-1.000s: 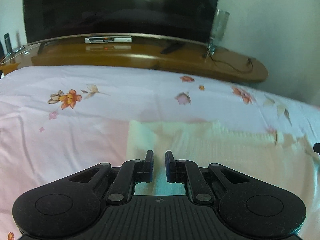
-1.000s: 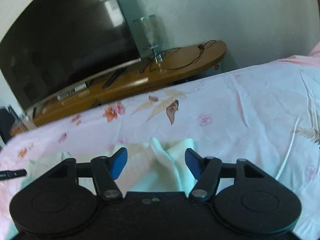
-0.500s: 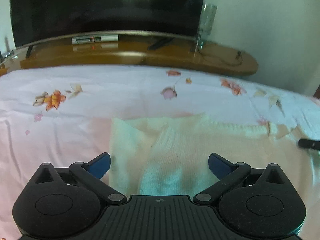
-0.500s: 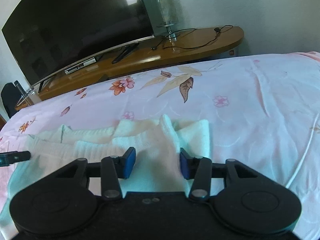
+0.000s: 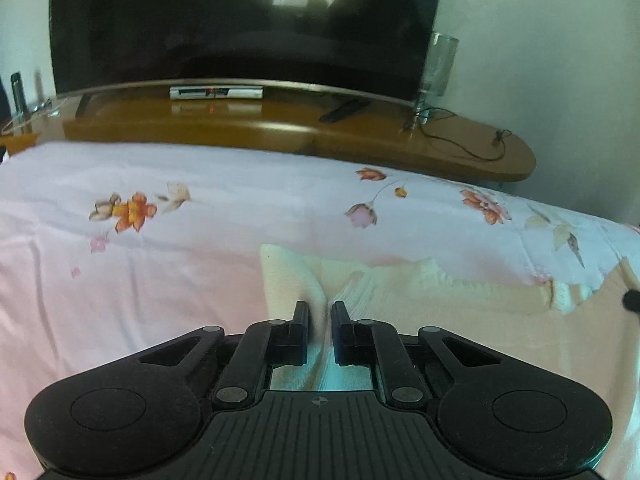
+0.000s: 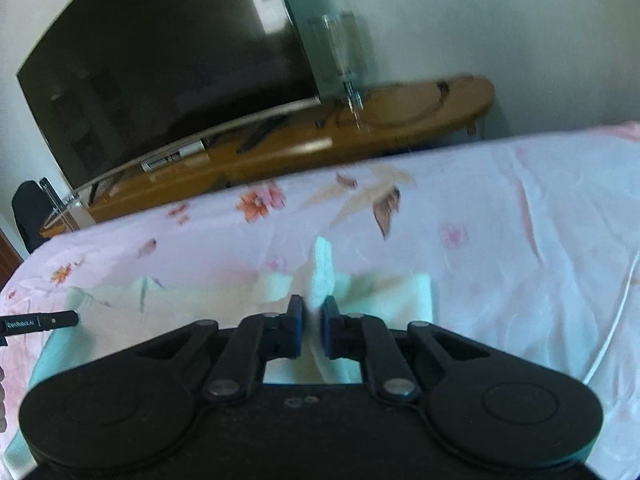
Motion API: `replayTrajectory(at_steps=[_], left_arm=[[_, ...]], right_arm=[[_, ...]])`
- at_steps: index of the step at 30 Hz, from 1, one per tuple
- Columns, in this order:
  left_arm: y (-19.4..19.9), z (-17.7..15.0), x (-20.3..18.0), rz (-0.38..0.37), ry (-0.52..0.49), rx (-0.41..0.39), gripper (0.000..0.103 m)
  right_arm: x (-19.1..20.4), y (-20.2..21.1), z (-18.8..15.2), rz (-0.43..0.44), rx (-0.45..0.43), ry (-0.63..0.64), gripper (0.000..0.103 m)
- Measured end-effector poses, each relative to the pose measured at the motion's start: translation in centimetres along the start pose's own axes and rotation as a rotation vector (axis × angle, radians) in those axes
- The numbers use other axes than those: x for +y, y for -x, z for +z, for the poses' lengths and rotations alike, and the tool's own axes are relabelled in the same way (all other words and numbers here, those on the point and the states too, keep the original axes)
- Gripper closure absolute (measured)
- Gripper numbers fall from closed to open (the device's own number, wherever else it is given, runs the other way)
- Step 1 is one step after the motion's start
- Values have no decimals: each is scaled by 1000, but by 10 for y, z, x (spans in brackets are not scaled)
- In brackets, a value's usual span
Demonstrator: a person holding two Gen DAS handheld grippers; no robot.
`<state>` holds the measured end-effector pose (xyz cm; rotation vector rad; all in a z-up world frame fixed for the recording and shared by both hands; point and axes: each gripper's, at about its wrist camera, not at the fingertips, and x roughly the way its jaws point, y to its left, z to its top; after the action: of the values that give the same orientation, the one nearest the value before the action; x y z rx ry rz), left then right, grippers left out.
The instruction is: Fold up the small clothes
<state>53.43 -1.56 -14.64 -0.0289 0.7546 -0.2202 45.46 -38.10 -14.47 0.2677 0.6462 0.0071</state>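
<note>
Broadly, a bed (image 5: pixel 168 280) covered in a pale pink sheet printed with orange and pink flowers fills the lower part of both wrist views. Beyond the bed's far edge stands a long curved wooden TV stand (image 5: pixel 280 132) against a pale wall, carrying a large dark television (image 5: pixel 240 20) with a small white device (image 5: pixel 216 92) lying just under its screen. A clear glass vase (image 5: pixel 438 64) stands near the stand's right end, with a thin black cable (image 5: pixel 460 146) trailing beside it. On the bed, near its near edge, lies a small cream-white knitted garment (image 5: pixel 460 312), spread flat from side to side with its ribbed edge towards the far side. The left gripper (image 5: pixel 319 328) has just been closing; its fingers (image 5: pixel 301 328) now stand nearly together, pinching a raised fold of the garment at its left end. The right gripper (image 6: pixel 311 328), in a blurred view, has likewise just been closing, and its fingers (image 6: pixel 295 328) pinch a ridge of the garment (image 6: pixel 224 296) near its right end, the cloth standing up in a peak just beyond them. A thin black tip of the other tool shows at the edge of each view.
</note>
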Motion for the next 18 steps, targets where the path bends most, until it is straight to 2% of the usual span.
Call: replayTrajectory(at_steps=[4,5,6,7,8,9,10,12,14,15,16,18], left_arm=[[6,-1,-1,19,-71,11,89],[10,0,-4,18,-88,8,84],[14,0,-6,10,-99,0,59],[18,0,-9,3,-110,-17,16],[23,-1,-13,4,-122,-48,5],[29,-2,-17,8,-139,-94,0],[31,-2,-21,1,-164,-114,0],[21,2,-26,0,-196,-65,1],[11,3,-23,-33,-176,-34,3],[6,4,-23,-48,-176,-18,19],[1,4,-23,-57,-178,7,41],[-12,5,-18,-73,-154,64,61]], right_arm=[[3,0,1,-5,20,27,92],[1,-3,0,-8,32,23,92],[-2,-5,-1,-9,43,11,92],[-5,-7,-3,-8,52,-1,92],[-8,-8,-4,-12,57,-11,91],[-10,-9,-5,-15,61,-15,90],[-11,-10,-7,-16,67,-19,88],[-13,-11,-9,-13,72,-26,87],[-13,-11,-10,-16,74,-24,87],[-13,-11,-10,-14,74,-29,87],[-14,-11,-10,-11,74,-34,87],[-14,-11,-10,-10,77,-31,86]])
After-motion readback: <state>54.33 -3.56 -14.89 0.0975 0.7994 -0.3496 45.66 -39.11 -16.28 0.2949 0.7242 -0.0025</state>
